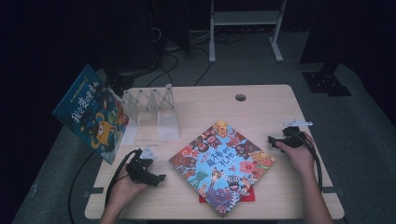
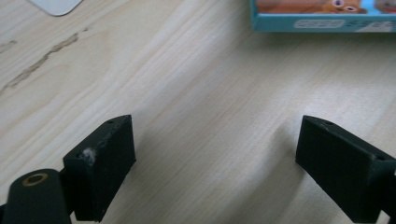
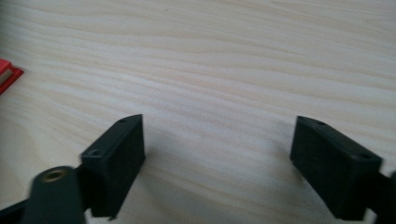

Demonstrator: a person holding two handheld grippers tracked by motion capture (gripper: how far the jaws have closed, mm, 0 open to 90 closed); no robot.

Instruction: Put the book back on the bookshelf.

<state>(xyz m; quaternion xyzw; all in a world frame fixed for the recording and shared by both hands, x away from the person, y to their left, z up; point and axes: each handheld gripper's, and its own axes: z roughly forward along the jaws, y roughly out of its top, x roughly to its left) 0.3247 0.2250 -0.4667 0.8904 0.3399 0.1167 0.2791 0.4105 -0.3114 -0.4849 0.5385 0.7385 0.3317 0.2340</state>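
Between our grippers lies the picture book, corner-on; left gripper is nearer, both jaws wide, empty.

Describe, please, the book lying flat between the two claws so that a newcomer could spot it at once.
On the wooden table, look at the middle of the near half, between the person's hands. The picture book lies flat there, turned like a diamond atop a red book. Unlike the blue book propped upright against the white rack, its cover is crowded with cartoon animals.

The high view was dim, its surroundings nearly black; both gripper views were bright, with blurred fingers up close.
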